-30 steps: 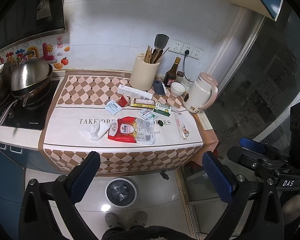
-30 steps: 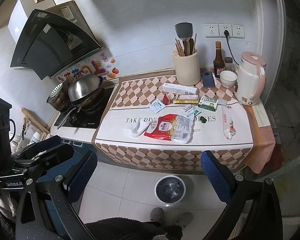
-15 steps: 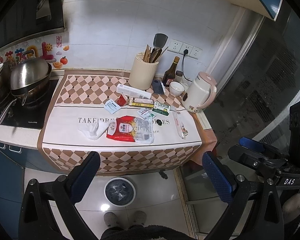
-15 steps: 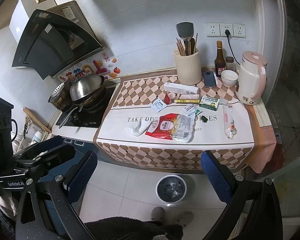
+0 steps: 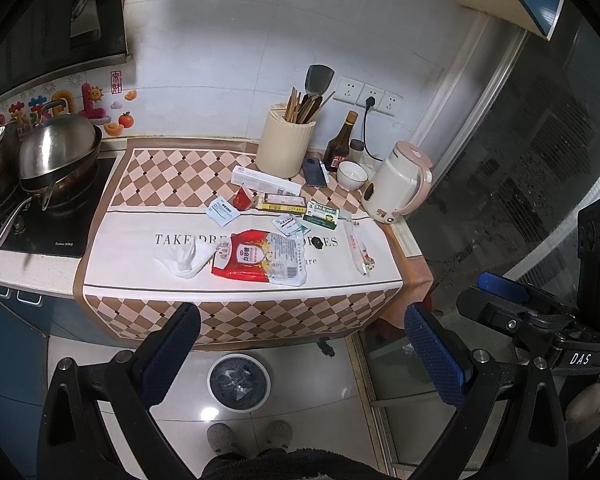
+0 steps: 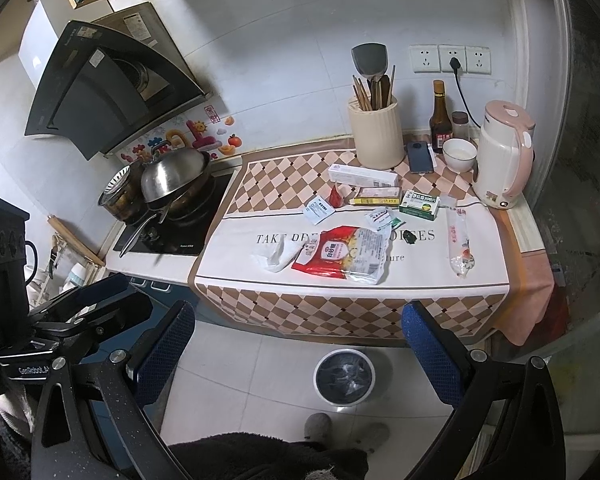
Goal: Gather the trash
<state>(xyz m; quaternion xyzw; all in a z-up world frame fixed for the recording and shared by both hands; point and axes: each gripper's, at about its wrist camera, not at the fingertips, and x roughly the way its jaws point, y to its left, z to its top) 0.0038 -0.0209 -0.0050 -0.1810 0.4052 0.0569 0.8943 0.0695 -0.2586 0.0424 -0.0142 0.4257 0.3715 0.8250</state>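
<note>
Trash lies scattered on the checked cloth of the counter (image 5: 148, 224): a red and clear food bag (image 5: 260, 258) (image 6: 346, 254), a crumpled white tissue (image 5: 182, 260) (image 6: 274, 256), a long clear wrapper (image 5: 358, 246) (image 6: 458, 240), small sachets (image 5: 221, 211) and flat boxes (image 5: 321, 214). A round bin with a dark liner (image 5: 239, 376) (image 6: 345, 376) stands on the floor below the counter's front edge. My left gripper (image 5: 300, 344) and right gripper (image 6: 296, 344) hang well back from the counter, above the floor, both open and holding nothing.
A utensil crock (image 5: 286, 148), sauce bottle (image 5: 340, 146), phone (image 5: 315, 173), white bowl (image 5: 352, 175) and pink kettle (image 5: 396, 188) line the back right. A wok (image 5: 56, 148) sits on the hob at left. A person's slippered feet (image 5: 250, 436) show by the bin.
Both views have shifted only slightly; the counter sits a little farther off than a second ago. Nothing on it has moved, and both grippers stay open.
</note>
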